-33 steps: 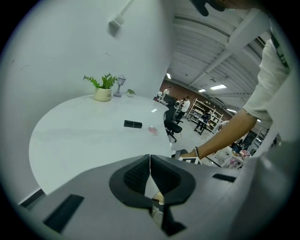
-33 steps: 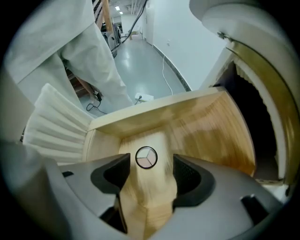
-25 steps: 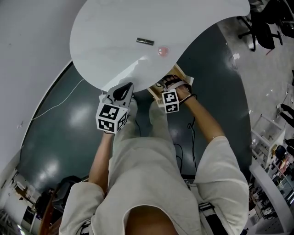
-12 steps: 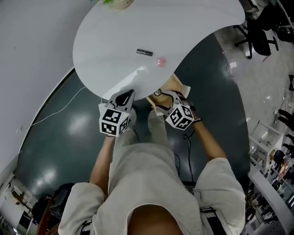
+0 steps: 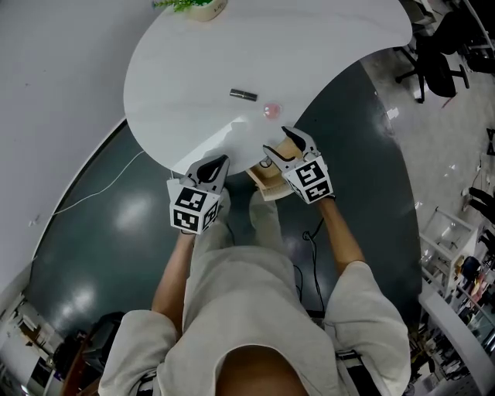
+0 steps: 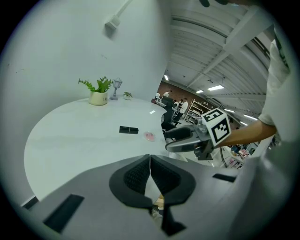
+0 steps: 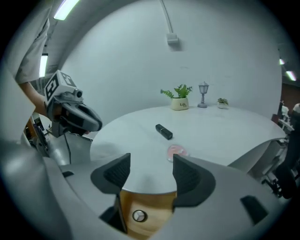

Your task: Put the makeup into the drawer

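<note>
A black lipstick tube (image 5: 244,94) and a round pink compact (image 5: 271,110) lie on the white table (image 5: 193,69), the compact nearer the edge. Below that edge a wooden drawer (image 5: 271,182) stands pulled out. My right gripper (image 5: 285,145) hovers over the drawer at the table's rim, open and empty. In the right gripper view, the compact (image 7: 176,151) and the lipstick (image 7: 164,131) lie beyond the spread jaws (image 7: 151,171), with the drawer front (image 7: 154,211) below. My left gripper (image 5: 213,164) stays at the table's near edge, shut on nothing (image 6: 149,164).
A small potted plant (image 5: 193,6) stands at the table's far side, with a tiny lamp ornament (image 7: 203,94) beside it. The floor around is dark and glossy, with a white cable (image 5: 100,176) at the left. Office chairs (image 5: 441,46) stand far right.
My right gripper has risen from the drawer front to the table's rim and rolled, so its marker cube now faces up. The left gripper has stayed put.
</note>
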Tool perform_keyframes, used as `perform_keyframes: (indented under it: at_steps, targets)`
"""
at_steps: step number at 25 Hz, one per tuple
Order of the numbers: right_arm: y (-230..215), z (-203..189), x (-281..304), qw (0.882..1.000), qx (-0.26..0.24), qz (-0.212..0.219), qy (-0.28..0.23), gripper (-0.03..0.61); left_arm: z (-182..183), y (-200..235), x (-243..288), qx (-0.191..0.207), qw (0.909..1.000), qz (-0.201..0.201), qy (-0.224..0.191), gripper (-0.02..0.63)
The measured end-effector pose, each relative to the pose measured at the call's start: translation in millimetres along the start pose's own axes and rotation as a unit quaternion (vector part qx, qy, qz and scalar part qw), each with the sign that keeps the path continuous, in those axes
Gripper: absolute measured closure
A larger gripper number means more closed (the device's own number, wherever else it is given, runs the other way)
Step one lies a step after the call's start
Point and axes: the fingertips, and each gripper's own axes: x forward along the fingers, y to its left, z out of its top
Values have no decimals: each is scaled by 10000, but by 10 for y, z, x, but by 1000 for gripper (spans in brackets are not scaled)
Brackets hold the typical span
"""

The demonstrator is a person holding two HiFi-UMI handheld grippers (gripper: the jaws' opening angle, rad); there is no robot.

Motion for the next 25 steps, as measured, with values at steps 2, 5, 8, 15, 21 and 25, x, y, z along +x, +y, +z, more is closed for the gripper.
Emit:
perform_keyframes:
  at_steps: [2,5,8,15,21,25]
  targets:
    - [-173,26,101,9998,-104,-158,39,296,4,8,-2,-1,10000,11,14,601]
    - [-388,46,273,9990,-314,-278,173,295,10,66,-2,-11,10000,37,13,601]
    - [-500,69,406,9980,-442,-226,379,290,5,109,-13,-25,10000,73,7,601]
    - [-658,20,662,9952,-542,-74,809,302,8,125,-15,-37,10000,69,17,601]
    - [-609,17,685,9936,-527,126,992,344,-39,147,-28,-84,9999,77,13,601]
    - [-600,4,679,9930,-529,149,1049,347,-41,141,-26,-103,9999,77,-5,601]
